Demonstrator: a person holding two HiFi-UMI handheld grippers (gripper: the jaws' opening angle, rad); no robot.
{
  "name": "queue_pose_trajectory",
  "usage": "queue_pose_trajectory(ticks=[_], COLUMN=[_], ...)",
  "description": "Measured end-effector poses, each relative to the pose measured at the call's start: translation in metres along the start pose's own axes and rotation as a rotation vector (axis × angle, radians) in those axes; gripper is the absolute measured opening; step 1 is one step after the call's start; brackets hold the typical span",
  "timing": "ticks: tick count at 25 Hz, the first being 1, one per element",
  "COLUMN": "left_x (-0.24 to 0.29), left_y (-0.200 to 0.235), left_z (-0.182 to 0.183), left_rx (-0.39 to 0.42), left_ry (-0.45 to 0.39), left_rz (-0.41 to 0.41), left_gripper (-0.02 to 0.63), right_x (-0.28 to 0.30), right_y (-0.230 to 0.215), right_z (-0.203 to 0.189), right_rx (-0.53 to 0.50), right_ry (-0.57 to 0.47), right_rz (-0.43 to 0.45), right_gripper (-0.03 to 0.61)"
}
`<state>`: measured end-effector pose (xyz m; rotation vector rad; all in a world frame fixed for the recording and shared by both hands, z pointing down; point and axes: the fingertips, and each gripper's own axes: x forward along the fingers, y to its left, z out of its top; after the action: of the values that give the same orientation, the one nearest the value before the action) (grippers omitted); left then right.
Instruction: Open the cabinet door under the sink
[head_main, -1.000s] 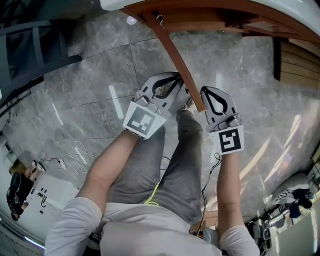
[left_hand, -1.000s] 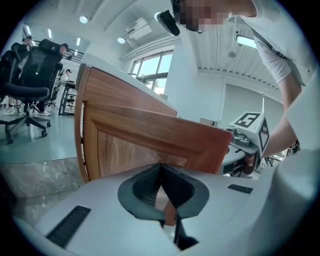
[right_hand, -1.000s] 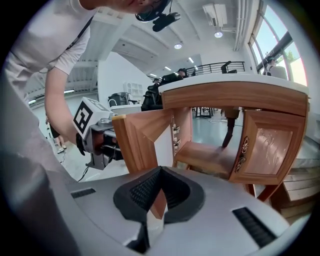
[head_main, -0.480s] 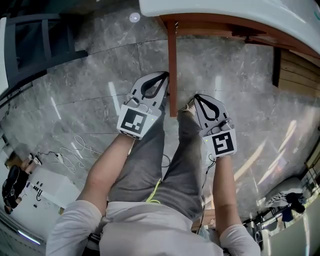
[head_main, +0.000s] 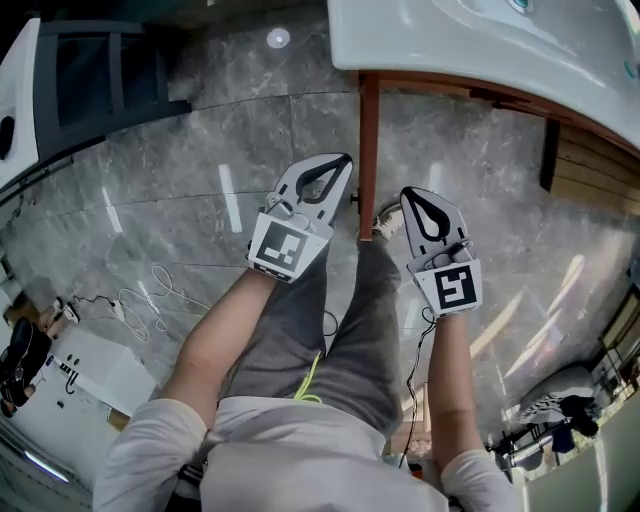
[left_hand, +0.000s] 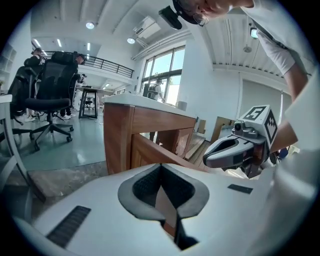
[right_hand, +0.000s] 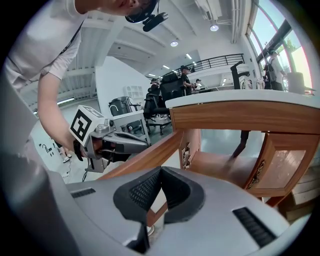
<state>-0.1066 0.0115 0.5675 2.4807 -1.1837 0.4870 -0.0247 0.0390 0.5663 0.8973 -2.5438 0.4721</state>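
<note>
Two tools are held either side of the cabinet door (head_main: 368, 150), which stands wide open, edge-on under the sink (head_main: 450, 50). The left tool (head_main: 335, 170) lies just left of it and the right tool (head_main: 415, 200) just right, both closed on nothing. Opening is judged essentially done, so only withdrawal is called for.

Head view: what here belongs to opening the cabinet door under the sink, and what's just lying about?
Job in hand: cabinet door, sink, left gripper, right gripper, both shut.
Lying about: white cables on the floor, office chair.
</note>
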Motion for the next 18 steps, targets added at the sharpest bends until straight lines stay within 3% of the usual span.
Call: queue_pose_trajectory(ticks=[9,18], left_x=[-0.013,-0.014], left_y=[-0.005,-0.036], left_z=[0.07,0.132], left_rx=[0.042,0.06], left_ry=[-0.024,-0.01], left_rz=[-0.04,-0.072], left_gripper=[0.017,0.017], right_x=[-0.035,-0.091], right_y=[-0.028,-0.045], right_z=[0.083,0.142], right_rx=[0.022,0.051], right_ry=[-0.046,-0.034], right_rz=[-0.14,-0.265], right_gripper=[0.032,0.032])
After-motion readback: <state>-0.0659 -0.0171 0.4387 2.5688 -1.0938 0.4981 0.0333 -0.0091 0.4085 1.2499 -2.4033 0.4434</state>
